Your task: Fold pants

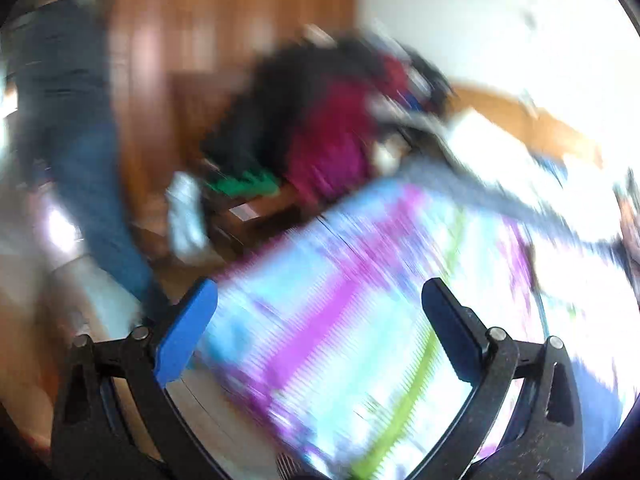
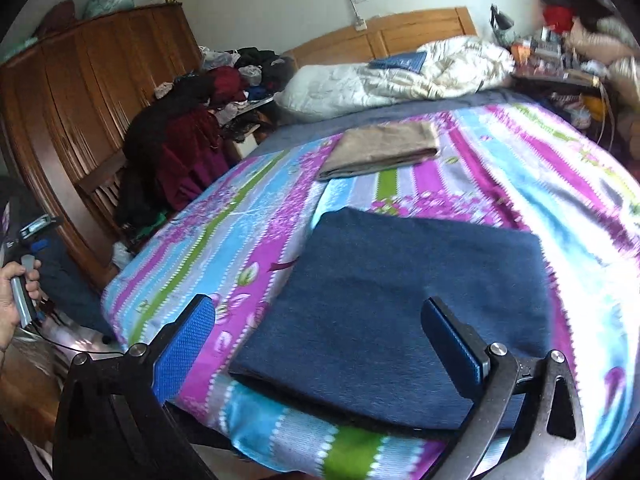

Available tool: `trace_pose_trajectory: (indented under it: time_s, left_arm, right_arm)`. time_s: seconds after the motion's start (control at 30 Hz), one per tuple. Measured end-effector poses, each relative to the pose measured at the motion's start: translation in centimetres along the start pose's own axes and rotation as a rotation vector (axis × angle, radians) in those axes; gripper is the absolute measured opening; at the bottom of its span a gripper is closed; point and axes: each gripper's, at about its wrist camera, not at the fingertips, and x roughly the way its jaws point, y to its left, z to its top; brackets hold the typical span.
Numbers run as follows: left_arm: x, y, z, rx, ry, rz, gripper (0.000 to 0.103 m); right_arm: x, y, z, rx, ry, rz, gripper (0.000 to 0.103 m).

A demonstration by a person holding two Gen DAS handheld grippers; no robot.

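Two grippers are under my control, and both stand with jaws spread wide, nothing between them. The right gripper (image 2: 320,344) hangs just above the near edge of the folded blue pants (image 2: 404,304); whether its pads touch the cloth I cannot tell. The pants lie flat as a neat rectangle on the striped bedspread (image 2: 224,240), close to the bed's near edge, and I take them as my landmark.

Left of the pants and off the bed, a hand (image 2: 12,304) grips the handle of the other rig. Beyond the pants, further up the bedspread, lies a folded tan garment (image 2: 384,148), well apart from them. Beyond that again, a white quilt (image 2: 400,72) is bunched against the wooden headboard (image 2: 380,36). Far left of the pants, a heap of dark and maroon clothes (image 2: 184,136) sits piled on a chair beside the brown wardrobe (image 2: 80,92). Far right of the pants, a cluttered shelf shows, its contents too small to name.

The left gripper (image 1: 320,328) view is heavily blurred. I make out its released blue pads over the same striped bedspread (image 1: 340,312), a maroon heap (image 1: 336,140) beyond, and a person in jeans (image 1: 88,184) at the far left. The pants cannot be identified in this view.
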Motion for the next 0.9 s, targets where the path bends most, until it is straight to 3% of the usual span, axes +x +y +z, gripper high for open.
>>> trace_pose_trajectory:
  time_s: [0.1,0.17,0.23,0.3,0.5,0.67,0.9]
  left_arm:
    - [0.8,-8.6,-3.4,0.164,0.062,-0.012,0.102]
    - [-0.3,-14.1,-4.5,0.277,0.063,-0.039,0.103]
    - [-1.9,-16.6,-4.6,0.336,0.05,-0.047,0.103]
    - [-3.2,-18.9,-4.7,0.377,0.04,-0.131,0.103]
    - [-4.9,-21.8,-6.5,0.353,0.03,-0.216,0.103]
    - [-4.0,-22.1,-7.7,0.34,0.053,-0.212,0.103]
    - [-3.8,-21.6,-8.4,0.308,0.045,-0.178,0.103]
  right_arm:
    - [-1.6,0.7,0.2,-0.064,-0.019,-0.113,0.103]
    - [-2.2,1.2,0.1,-0.097,-0.026,-0.164,0.103]
    - [-2.6,1.8,-0.2,-0.135,-0.026,-0.206,0.103]
    - [-2.6,2.4,-0.7,-0.158,-0.017,-0.214,0.103]
    - [-2.0,3.5,-1.8,-0.179,0.019,-0.187,0.103]
    - [-1.7,3.8,-2.2,-0.211,0.031,-0.197,0.103]
    - [-1.7,3.5,-1.7,-0.159,0.034,-0.184,0.103]
